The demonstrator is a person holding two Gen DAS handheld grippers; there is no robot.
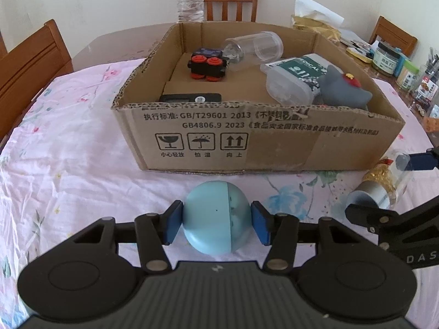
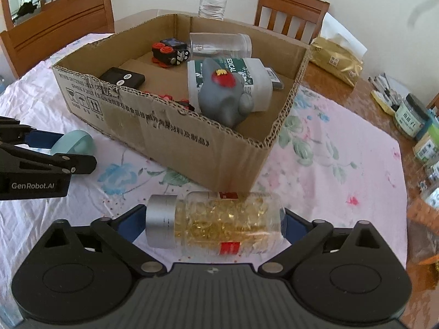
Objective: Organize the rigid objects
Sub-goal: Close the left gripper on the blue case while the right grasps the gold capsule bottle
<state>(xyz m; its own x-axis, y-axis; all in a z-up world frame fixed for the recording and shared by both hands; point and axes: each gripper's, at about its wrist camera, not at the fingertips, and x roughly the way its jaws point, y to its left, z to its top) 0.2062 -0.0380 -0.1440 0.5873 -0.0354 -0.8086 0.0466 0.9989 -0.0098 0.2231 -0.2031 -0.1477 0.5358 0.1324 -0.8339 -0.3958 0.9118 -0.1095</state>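
While my left gripper [image 1: 216, 223] clamps the blue egg capsule [image 1: 216, 218] near the table's front edge, my right gripper [image 2: 214, 226] pinches the softgel bottle [image 2: 216, 223] endwise; next, I judge, both lift over the cardboard box [image 1: 274, 142] wall.

Pale blue egg [image 1: 216, 216] sits clamped between the left jaws, just short of the box [image 1: 274, 142]. Capsule bottle [image 2: 216, 223], silver cap to the left, lies sideways pinched end to end in the right jaws. Inside the box: grey toy [image 2: 222, 96], clear jar [image 2: 222, 44], red-wheeled car [image 2: 167, 53].
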